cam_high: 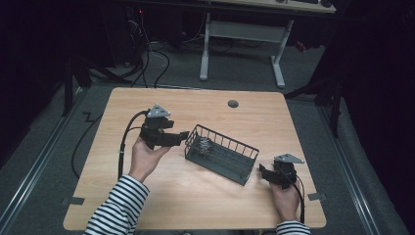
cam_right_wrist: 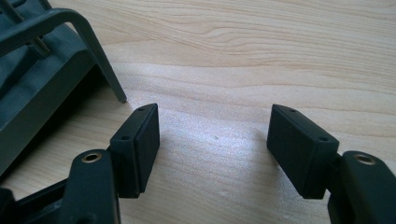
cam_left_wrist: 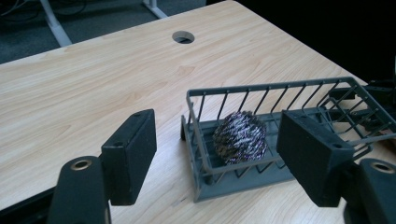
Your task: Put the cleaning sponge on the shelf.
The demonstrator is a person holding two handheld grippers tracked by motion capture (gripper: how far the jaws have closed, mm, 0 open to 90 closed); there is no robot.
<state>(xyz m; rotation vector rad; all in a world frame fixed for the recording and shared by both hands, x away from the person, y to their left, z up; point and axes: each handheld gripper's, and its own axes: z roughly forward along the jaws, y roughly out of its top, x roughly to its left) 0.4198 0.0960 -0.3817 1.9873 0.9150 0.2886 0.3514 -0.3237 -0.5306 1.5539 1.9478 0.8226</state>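
A dim room with dark carpet surrounds a pale wooden table [cam_high: 195, 191], and a white-legged desk [cam_high: 242, 46] stands beyond its far edge. The left gripper [cam_high: 180, 136] is held above the table in the person's left hand [cam_high: 147, 156], its 2 jaws spread wide with nothing between them, aimed at the near end of a dark grey wire basket [cam_high: 222, 152]. In the left gripper view the jaws frame that basket's end, where a metal scouring ball [cam_left_wrist: 240, 136] sits on the basket floor against the end wall. The right gripper [cam_high: 264, 172] rests low at the table's right side in the right hand [cam_high: 286, 198], just beside the basket's other end; its jaws also stand wide apart over bare wood. A corner of the basket shows at the left of the right gripper view. A round cable hole [cam_high: 233, 104] lies near the table's far edge, well apart from the basket. Both sleeves are striped.
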